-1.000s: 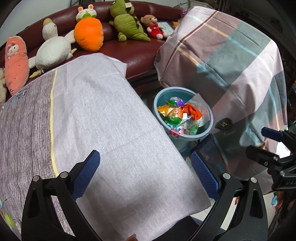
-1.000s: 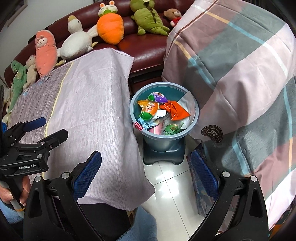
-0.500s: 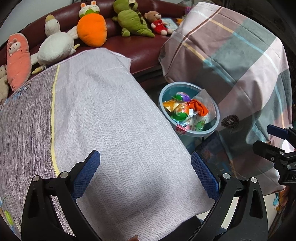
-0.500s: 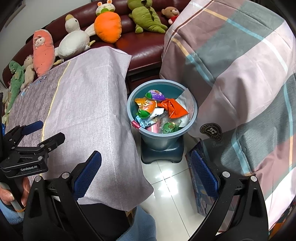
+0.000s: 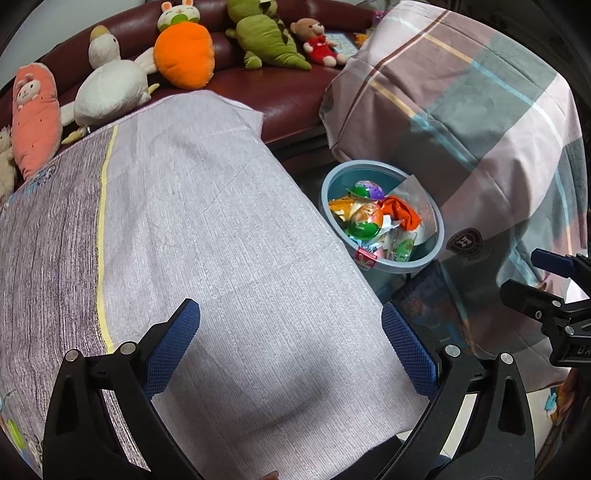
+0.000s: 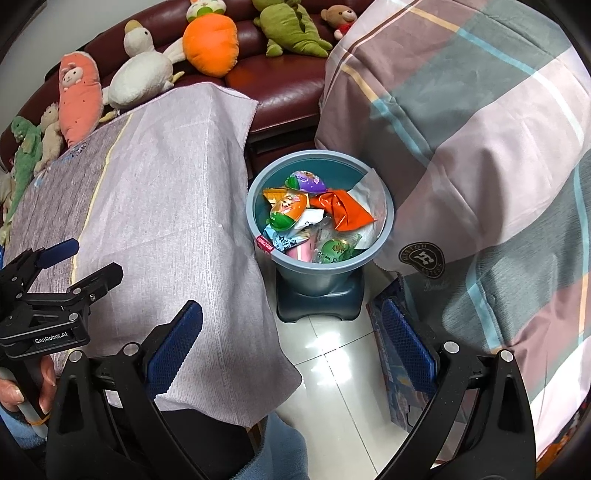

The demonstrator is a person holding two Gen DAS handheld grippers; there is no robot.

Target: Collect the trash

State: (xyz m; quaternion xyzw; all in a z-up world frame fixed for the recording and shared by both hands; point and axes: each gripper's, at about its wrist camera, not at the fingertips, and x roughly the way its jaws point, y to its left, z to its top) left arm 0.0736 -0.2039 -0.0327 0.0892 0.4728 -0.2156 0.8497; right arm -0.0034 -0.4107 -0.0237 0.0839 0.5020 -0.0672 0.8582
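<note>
Trash [image 6: 314,218] fills the bin [image 6: 384,221] ahead of the right claw [image 6: 291,349], on the floor. Left claw [image 5: 291,349] hovers over the bench [image 5: 221,221]. Both claws gape, empty.

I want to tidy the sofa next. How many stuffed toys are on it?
7 in the right wrist view: green dinosaur, beige toy, pink carrot, white duck, orange carrot bunny, green crocodile, brown teddy bear. More may be hidden.
</note>
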